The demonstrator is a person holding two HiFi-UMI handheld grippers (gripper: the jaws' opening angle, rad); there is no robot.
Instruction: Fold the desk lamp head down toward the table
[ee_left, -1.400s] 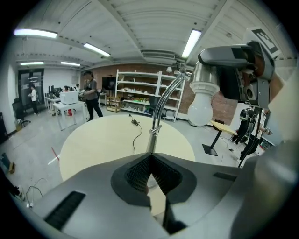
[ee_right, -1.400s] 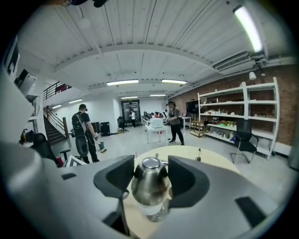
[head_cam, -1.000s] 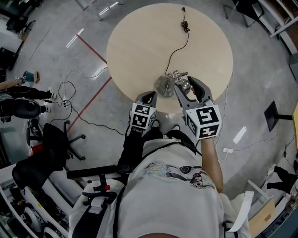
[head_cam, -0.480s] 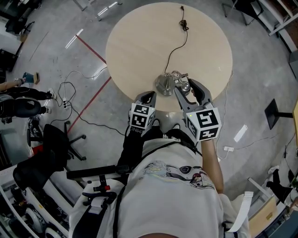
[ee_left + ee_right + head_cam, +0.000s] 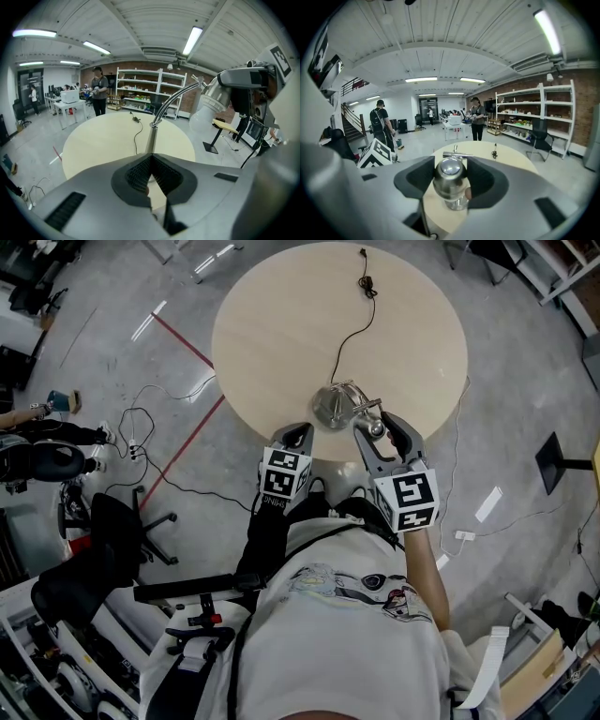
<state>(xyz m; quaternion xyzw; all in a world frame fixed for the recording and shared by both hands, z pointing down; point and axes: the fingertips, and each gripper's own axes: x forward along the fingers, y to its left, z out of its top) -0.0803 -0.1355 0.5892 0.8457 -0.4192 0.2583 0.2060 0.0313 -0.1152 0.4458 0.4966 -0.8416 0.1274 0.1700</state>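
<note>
Head view, table: a round top (image 5: 281, 315) in a pale, matt wood tone.
Head view, lamp: the desk lamp's polished metal disc base (image 5: 328, 411) stands near the table edge closest to me. A thin black cable (image 5: 349, 329) runs from it across the top to the far side.
Head view, my right claw: a grey two-finger claw (image 5: 376, 425) carrying a black-and-white marker cube (image 5: 406, 501). Its fingers flank the lamp head (image 5: 375, 430), which looks like a small shiny knob from above, just right of the base.
Head view, my left claw: its tips (image 5: 299, 433) are drawn together. They overlap the table's near rim in this view, just left of the base and apart from it.
Left gripper view, jaws: the ribbed black pads (image 5: 136, 174) converge in a V and meet at the tips, with nothing between them.
Left gripper view, lamp: a straight stem (image 5: 151, 138) rises beyond my tips. A curved chrome arm (image 5: 176, 97) sweeps up and right to the conical, silvery lamp head (image 5: 208, 105), which my right claw grips.
Right gripper view, jaws: closed onto the lamp head — a smooth, mirror-bright dome (image 5: 449, 176) fills the gap, with dark pads (image 5: 419, 178) against both flanks.
Right gripper view, beyond: a slim metal crossbar (image 5: 457, 153) lies just past the dome, with the table (image 5: 511, 161) below.
</note>
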